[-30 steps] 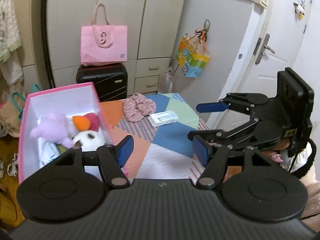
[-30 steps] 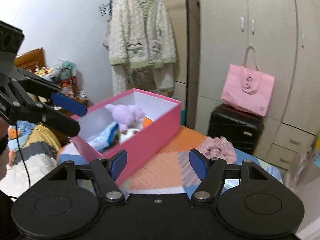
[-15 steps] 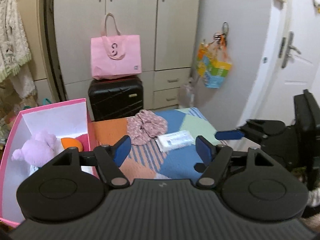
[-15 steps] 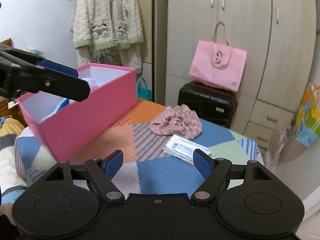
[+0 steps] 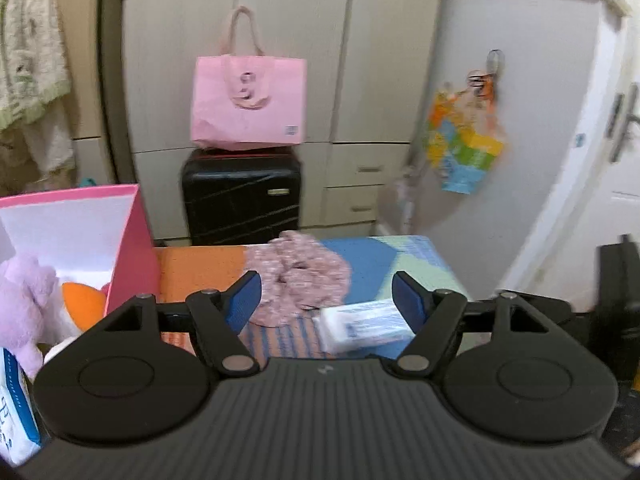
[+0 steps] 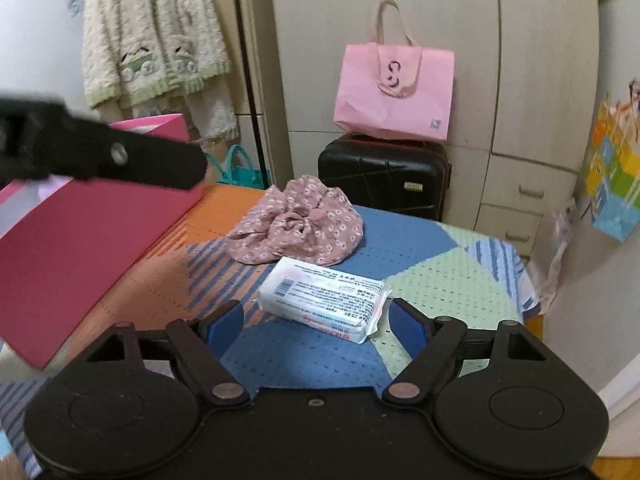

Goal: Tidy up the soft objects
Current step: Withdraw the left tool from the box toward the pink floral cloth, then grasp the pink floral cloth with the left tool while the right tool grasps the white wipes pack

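Blue pads tip both tools, and both sets of jaws stand apart with nothing clamped between them; each has just been opening wider. In the right wrist view the right tool (image 6: 316,326) sits low in the frame, its pads either side of the near end of a white tissue pack (image 6: 323,298) that lies flat on the bench (image 6: 452,280), not touched by either pad. In the left wrist view the left tool (image 5: 326,300) hangs at mid-frame, and through its gap show the same tissue pack (image 5: 366,326), blurred, and the pink floral cloth (image 5: 298,280) bunched just beyond it.

Outward from the pack, the floral cloth (image 6: 298,226) lies crumpled at the centre of the right view, just behind the pack. The bench wears a patchwork cover of orange, blue and pale green. At the left of both views stands the pink box (image 5: 134,248), open at the top; inside it, seen from the left wrist, are a lilac plush toy (image 5: 22,300), an orange soft shape (image 5: 82,306) and another tissue pack at the lower left edge.

Behind the bench, a black suitcase (image 6: 384,176) carries a pink paper bag (image 6: 394,88) before cream wardrobe doors (image 6: 472,52). A fuzzy cream cardigan (image 6: 154,36) hangs at upper left of the right view.
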A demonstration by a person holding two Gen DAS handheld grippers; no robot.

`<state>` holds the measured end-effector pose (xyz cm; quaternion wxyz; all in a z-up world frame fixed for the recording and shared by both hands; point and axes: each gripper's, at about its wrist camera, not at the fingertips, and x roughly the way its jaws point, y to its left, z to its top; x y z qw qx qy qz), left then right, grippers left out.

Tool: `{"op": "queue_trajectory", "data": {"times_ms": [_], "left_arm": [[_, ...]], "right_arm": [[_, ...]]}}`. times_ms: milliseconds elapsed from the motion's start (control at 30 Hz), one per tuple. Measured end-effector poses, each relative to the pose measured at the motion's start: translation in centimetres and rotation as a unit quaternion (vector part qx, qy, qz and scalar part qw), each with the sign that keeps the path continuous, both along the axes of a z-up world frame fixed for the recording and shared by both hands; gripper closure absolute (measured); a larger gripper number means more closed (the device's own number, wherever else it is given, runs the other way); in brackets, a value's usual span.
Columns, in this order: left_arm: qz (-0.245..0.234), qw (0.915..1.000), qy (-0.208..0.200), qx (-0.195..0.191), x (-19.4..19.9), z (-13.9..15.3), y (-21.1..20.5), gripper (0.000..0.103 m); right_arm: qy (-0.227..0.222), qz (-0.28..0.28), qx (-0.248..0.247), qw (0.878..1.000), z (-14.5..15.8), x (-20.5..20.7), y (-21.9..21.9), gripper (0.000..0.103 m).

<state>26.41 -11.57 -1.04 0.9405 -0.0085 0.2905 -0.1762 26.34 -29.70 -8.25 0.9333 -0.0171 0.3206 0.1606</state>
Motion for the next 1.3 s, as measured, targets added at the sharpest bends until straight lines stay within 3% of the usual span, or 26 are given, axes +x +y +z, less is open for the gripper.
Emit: {"op": "queue_trajectory", "data": {"times_ms": [333, 567, 667, 867, 967, 1067, 1167, 1233, 1300], "left_arm": [[0.042, 0.9957, 0.046, -0.068, 5.0, -5.4, -1.1, 0.031], [0.088, 0.9921, 0.073, -0.051, 7.9, -7.4, -1.7, 0.031], [0.094, 0.9909, 0.078, -0.056, 8.6, -7.7, -1.7, 0.026], [0.089, 0.9906, 0.098, -0.036, 10.0, -7.9, -2.3, 0.026], [0.091, 0.9893, 0.106, -0.044, 10.1, -8.3, -2.1, 0.027], [0.09, 0.9921, 0.086, -0.02, 9.7, -8.6, -2.5, 0.04], [0.084, 0.9937, 0.074, 0.001, 9.5, -8.7, -2.9, 0.058], [0.08, 0.9942, 0.072, 0.008, 9.4, -8.6, -3.0, 0.079], [0.08, 0.9942, 0.072, 0.01, 9.2, -8.5, -2.9, 0.087]], "right_arm": [[0.005, -0.021, 0.007, 1.0, -1.9, 2.3, 0.4, 0.018], [0.017, -0.019, -0.005, 1.0, -2.6, 3.3, 1.0, 0.014], [0.018, -0.013, -0.006, 1.0, -2.6, 3.6, 1.2, 0.012], [0.016, -0.019, -0.005, 1.0, -2.7, 4.1, 1.1, 0.011], [0.008, -0.014, -0.007, 1.0, -2.8, 4.1, 1.0, 0.013], [-0.002, -0.004, -0.013, 1.0, -2.8, 3.8, 0.9, 0.017], [-0.006, 0.003, -0.018, 1.0, -2.7, 3.6, 0.9, 0.019], [-0.008, 0.003, -0.017, 1.0, -2.7, 3.5, 0.9, 0.02], [-0.007, 0.001, -0.015, 1.0, -2.7, 3.4, 0.8, 0.02]]}}
